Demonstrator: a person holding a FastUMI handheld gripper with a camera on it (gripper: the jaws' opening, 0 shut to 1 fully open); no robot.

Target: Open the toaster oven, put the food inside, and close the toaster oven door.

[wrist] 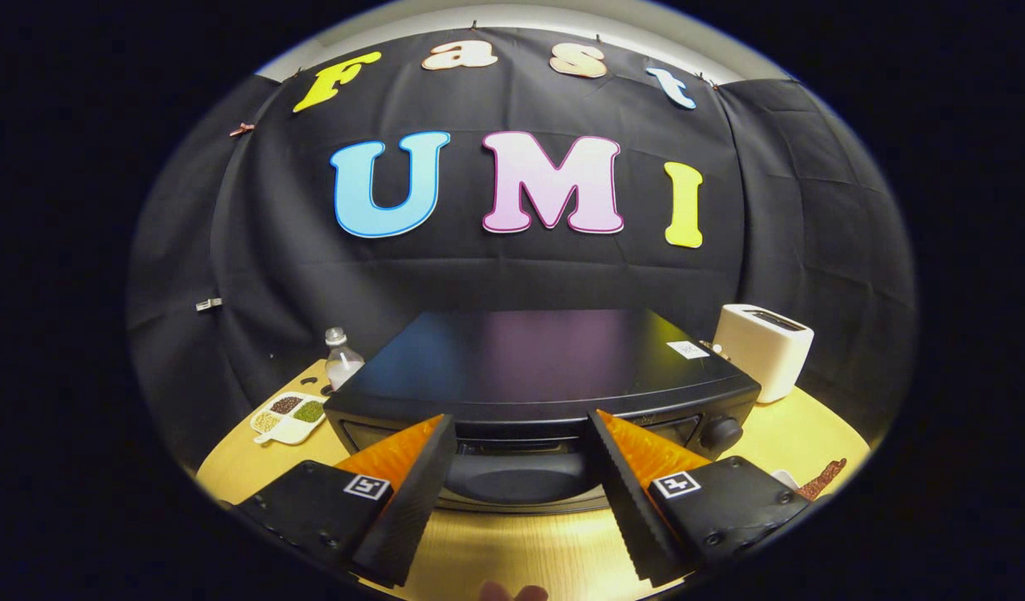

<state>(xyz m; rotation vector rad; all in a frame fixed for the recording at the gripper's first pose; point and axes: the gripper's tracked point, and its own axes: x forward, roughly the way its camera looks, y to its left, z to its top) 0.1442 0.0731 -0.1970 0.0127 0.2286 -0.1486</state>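
The gripper [521,430] hangs just above the table [512,551] with its fingers spread wide and nothing between them. Straight ahead, close to the fingertips, sits the oven [537,367], a low black box with a glossy top; its door [521,480] faces the fingers and looks closed, the handle showing in the gap between them. A knob [720,433] sits at the oven's front right. Left of the oven lie a divided tray [289,415] of grains and a small bottle [342,359]. Behind the oven's right side stands a white toaster [763,349]. A brown strip [823,479] lies beyond the right finger
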